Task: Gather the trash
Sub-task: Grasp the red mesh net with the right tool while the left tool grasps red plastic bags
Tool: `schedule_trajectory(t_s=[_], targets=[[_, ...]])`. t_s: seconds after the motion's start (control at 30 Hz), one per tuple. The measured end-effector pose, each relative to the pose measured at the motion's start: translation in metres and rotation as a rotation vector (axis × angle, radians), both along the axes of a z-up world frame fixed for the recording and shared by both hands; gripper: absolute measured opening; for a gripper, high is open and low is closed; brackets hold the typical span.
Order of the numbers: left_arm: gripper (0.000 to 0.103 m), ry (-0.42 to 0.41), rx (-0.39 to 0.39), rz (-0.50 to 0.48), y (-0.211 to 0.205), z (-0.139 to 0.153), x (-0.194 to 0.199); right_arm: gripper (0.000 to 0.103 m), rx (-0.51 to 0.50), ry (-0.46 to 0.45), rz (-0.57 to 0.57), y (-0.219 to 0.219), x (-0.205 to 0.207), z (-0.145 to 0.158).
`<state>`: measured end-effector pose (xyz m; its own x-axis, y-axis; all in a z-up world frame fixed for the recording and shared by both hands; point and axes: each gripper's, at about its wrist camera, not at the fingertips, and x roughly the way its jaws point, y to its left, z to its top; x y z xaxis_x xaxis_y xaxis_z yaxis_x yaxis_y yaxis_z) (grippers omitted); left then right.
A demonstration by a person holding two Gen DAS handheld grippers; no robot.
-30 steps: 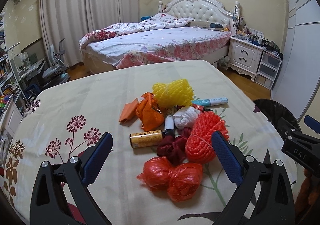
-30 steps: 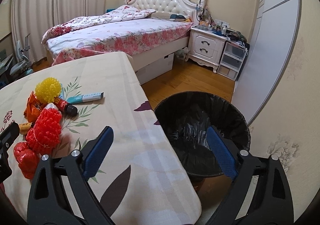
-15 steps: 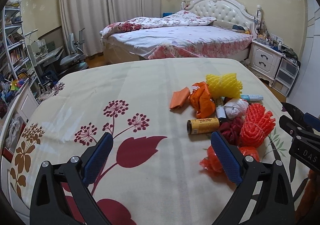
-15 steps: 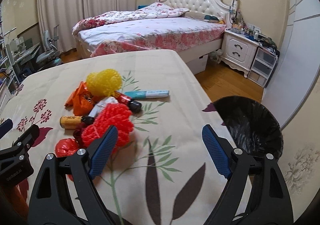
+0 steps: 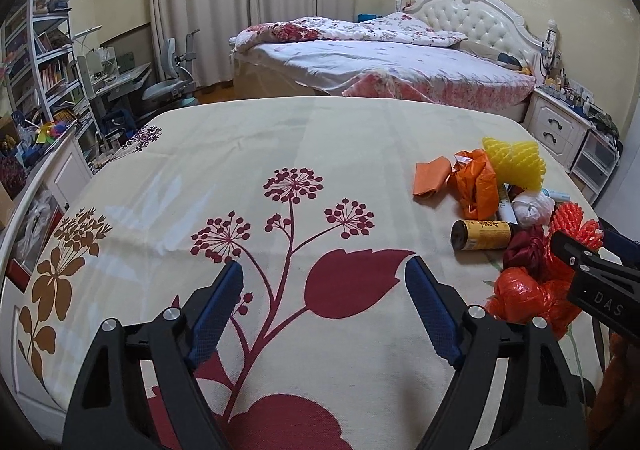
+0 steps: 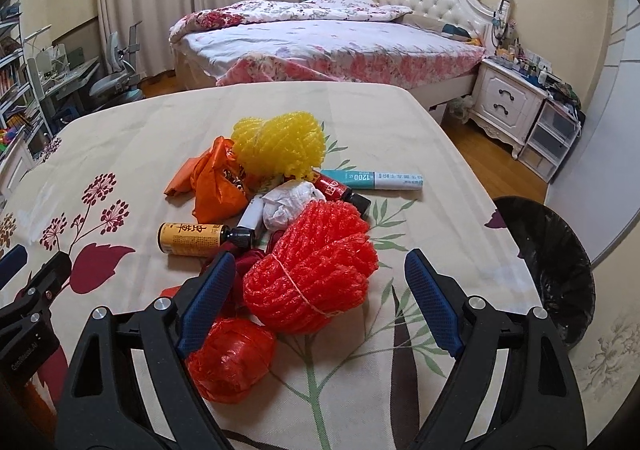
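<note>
A heap of trash lies on the flowered tablecloth [image 5: 280, 154]: red foam net [image 6: 316, 270], crumpled red bag [image 6: 230, 360], yellow foam net [image 6: 280, 144], orange wrapper [image 6: 216, 186], yellow bottle [image 6: 192, 239], white wad [image 6: 288, 202], teal tube [image 6: 374, 180]. My right gripper [image 6: 320, 298] hovers open over the heap, with the red net between its fingers but untouched. My left gripper [image 5: 324, 310] hangs over bare cloth left of the heap [image 5: 516, 210]; its jaws are closing with nothing between them. A black-lined bin [image 6: 560, 270] stands off the table's right edge.
Behind the table stands a bed [image 5: 380, 66] with a white nightstand [image 6: 508, 106] on its right. A desk, chair and bookshelves [image 5: 48, 62] fill the left side. Wooden floor [image 6: 492, 154] shows between the table and the nightstand.
Both grippers have swung left. The right one left the bin and now hangs over the trash heap. The left one left the heap for bare cloth, and its jaws have narrowed.
</note>
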<state>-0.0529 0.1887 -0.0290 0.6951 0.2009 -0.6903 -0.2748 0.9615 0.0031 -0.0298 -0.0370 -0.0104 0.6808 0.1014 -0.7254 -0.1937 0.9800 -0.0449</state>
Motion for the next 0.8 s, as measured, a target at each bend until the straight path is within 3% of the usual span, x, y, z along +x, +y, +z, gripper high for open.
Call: schedule_trajectory(t_s=[0.1, 0.2, 0.37, 0.8], targets=[[0.081, -0.003, -0.01, -0.004, 0.001, -0.001, 0.001, 0.082, 0.012, 0.013, -0.014, -0.005, 0.0, -0.002], [0.081, -0.004, -0.02, -0.016, -0.001, -0.002, 0.002, 0.063, 0.049, 0.049, -0.001, -0.008, 0.002, -0.005], [0.081, -0.002, -0.028, -0.038, -0.01, -0.001, 0.004, 0.055, 0.079, 0.052, 0.008, -0.013, -0.002, -0.003], [0.081, -0.012, -0.025, -0.119, -0.055, 0.007, 0.008, 0.051, 0.037, -0.007, -0.033, -0.049, -0.014, 0.005]])
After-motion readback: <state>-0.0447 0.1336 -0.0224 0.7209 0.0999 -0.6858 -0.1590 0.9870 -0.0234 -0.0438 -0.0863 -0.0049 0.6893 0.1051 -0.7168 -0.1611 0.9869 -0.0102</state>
